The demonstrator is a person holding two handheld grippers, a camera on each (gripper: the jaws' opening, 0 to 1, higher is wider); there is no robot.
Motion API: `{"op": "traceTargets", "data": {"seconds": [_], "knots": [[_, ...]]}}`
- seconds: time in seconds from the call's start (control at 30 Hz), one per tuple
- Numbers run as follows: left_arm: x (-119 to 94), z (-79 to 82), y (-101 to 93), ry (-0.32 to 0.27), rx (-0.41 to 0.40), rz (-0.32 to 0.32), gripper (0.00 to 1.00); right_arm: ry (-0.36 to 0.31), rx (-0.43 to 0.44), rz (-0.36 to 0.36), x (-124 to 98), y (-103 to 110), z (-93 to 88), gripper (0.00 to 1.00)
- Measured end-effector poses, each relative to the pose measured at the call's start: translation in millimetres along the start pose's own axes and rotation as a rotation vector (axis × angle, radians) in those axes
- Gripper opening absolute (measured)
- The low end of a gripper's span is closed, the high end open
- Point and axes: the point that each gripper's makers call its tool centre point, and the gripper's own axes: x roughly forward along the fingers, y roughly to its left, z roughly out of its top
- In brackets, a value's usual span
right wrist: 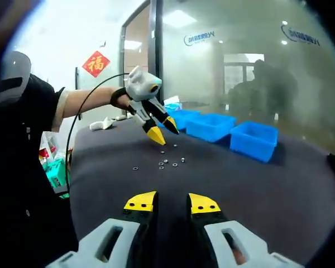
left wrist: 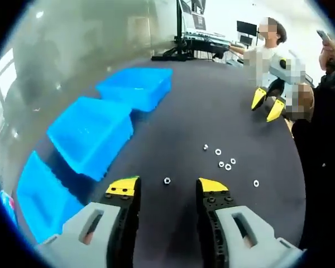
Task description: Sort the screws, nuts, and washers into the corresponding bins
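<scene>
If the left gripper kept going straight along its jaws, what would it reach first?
Most likely the lone nut lying on the dark table just ahead, between the open jaws of the left gripper. Depth is hard to judge through the fisheye.

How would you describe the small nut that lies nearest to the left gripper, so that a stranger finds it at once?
Start from the row of blue bins on the dark table, then look to the left gripper, whose yellow-tipped jaws stand open. The nut lies on the table just ahead of the gap between those jaws. Unlike the loose cluster of small parts farther off, it sits alone.
</scene>
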Motion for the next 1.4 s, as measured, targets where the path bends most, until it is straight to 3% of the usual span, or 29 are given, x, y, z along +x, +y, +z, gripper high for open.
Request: {"op": "traceTargets", "data": {"seconds": [0.27, 0.7, 1.13, 1.4], "knots": [[11.7, -11.2, 2.1, 0.027, 0.0, 0.003, 0.33, -0.001, 0.005, -0.005, -2.6, 0.2, -0.4, 0.17], [15.7, -11.7, 0.3, -0.002, -0.021, -0.009, 0.24, 0.001, 0.018, -0.001, -0.5, 1.1, -3.9, 0.17], [16.1, -11.3, -2.0, 0.005, 0.0, -0.014, 0.05, 0.004, 0.023, 0.003, 1.4, -1.0, -4.7, 0.17], [14.7, -11.8, 0.3, -0.007, -0.019, -0.002, 0.04, 0.01, 0.018, 0.002, 1.2, -1.0, -4.6, 0.17]]}}
